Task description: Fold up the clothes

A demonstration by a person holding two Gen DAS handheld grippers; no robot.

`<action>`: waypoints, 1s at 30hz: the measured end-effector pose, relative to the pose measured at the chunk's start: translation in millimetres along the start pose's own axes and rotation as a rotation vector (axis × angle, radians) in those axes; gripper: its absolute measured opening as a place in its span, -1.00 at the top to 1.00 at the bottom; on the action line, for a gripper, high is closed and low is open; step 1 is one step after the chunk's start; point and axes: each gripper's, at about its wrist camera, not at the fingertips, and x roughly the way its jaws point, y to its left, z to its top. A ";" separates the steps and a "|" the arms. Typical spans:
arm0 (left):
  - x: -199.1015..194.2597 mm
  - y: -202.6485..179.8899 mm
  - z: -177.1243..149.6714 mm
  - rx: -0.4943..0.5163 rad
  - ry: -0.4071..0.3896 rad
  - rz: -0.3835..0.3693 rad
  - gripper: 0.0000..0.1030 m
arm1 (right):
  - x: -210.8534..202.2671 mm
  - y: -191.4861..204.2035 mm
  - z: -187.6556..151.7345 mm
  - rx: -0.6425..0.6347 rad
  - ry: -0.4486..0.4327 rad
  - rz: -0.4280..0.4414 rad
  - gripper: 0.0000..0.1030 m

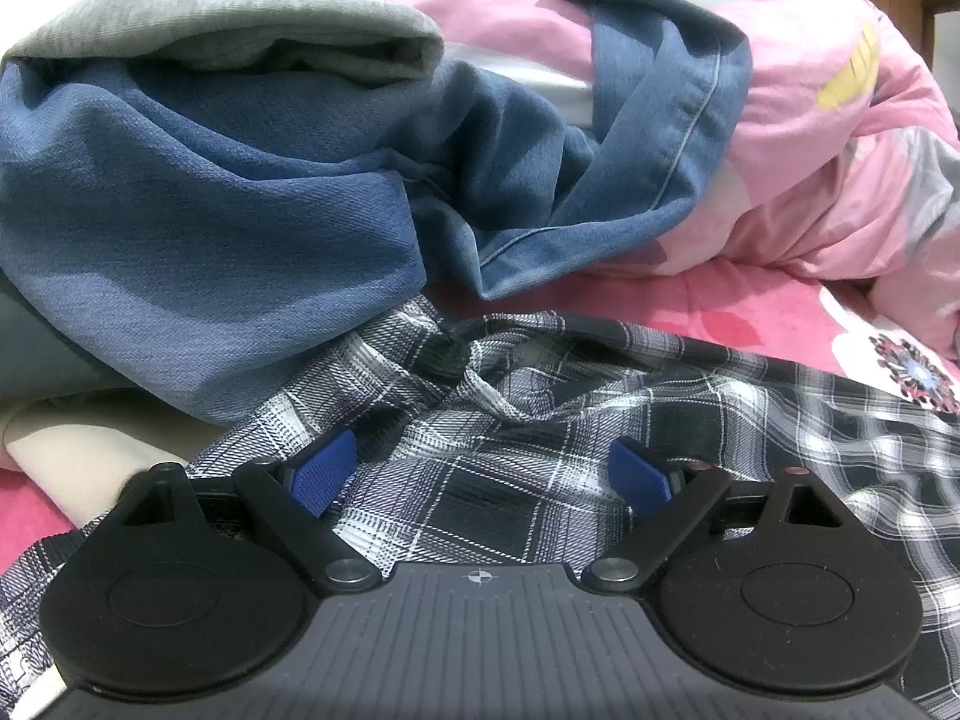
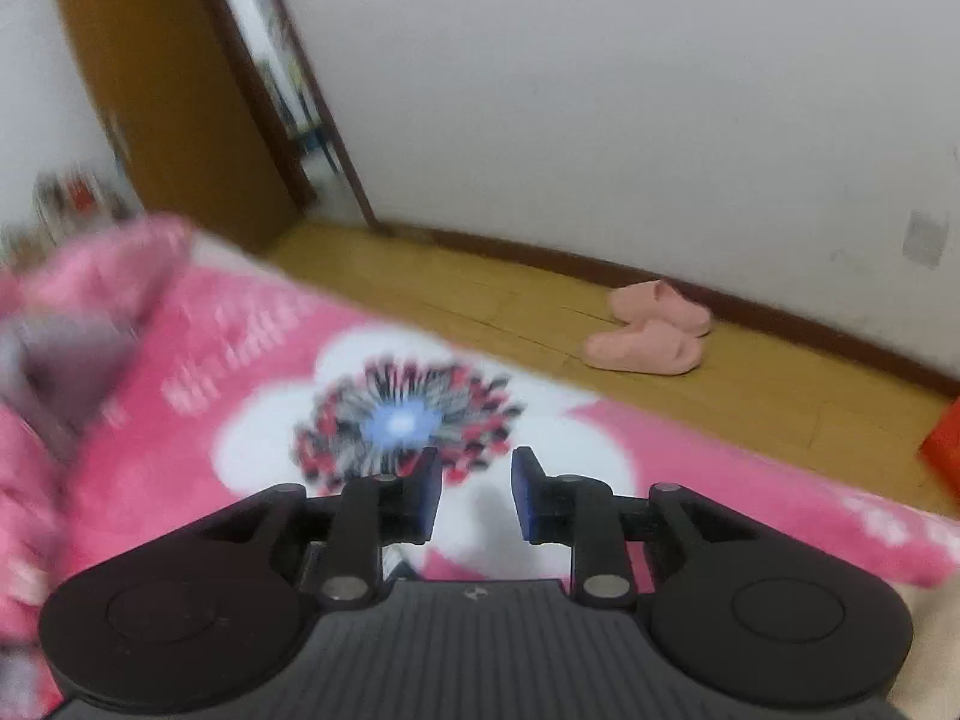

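Note:
A crumpled black-and-white plaid shirt (image 1: 540, 420) lies on the pink bed in the left wrist view. My left gripper (image 1: 480, 468) is open just above it, its blue pads (image 1: 321, 471) spread wide over the fabric. Blue jeans (image 1: 240, 192) are heaped behind the shirt, with a grey garment (image 1: 228, 18) on top. My right gripper (image 2: 474, 495) is partly open and empty, over the pink flower-print blanket (image 2: 240, 360); that view is motion-blurred and shows no clothes between the pads.
A bunched pink quilt (image 1: 840, 150) lies at the back right of the bed. Beyond the bed edge are a wooden floor (image 2: 690, 396), pink slippers (image 2: 648, 330), a white wall, a wooden door (image 2: 168, 90) and an orange object (image 2: 945, 444).

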 end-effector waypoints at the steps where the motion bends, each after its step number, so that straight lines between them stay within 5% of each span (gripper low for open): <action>1: 0.3 0.0 0.1 0.001 0.001 0.000 -0.80 | -15.4 -10.6 5.9 0.022 0.013 0.016 0.43; 4: -1.8 -1.6 2.5 0.008 0.006 0.006 -0.80 | -73.3 -34.1 11.5 0.032 0.026 0.067 0.38; 9: -29.2 -5.5 8.0 -0.027 -0.038 -0.052 -0.87 | -189.0 -66.3 -25.8 0.032 0.094 0.315 0.28; 14: -68.9 -19.6 15.8 -0.030 -0.054 -0.154 -0.88 | -300.4 -95.2 -106.4 -0.035 0.083 0.459 0.05; 20: -133.0 -31.5 22.9 0.029 -0.107 -0.284 -0.92 | -345.7 -94.8 -204.9 -0.084 0.193 0.538 0.02; 22: -151.5 -29.1 24.5 0.026 -0.102 -0.328 -0.93 | -351.1 -78.1 -231.9 -0.157 0.202 0.525 0.02; 25: -175.5 -22.8 19.9 0.040 -0.081 -0.395 -0.95 | -362.1 -57.8 -259.6 -0.328 0.101 0.426 0.03; 30: -194.1 -12.4 -8.6 0.105 -0.030 -0.444 -0.95 | -372.7 -77.1 -271.2 -0.413 -0.146 0.104 -0.02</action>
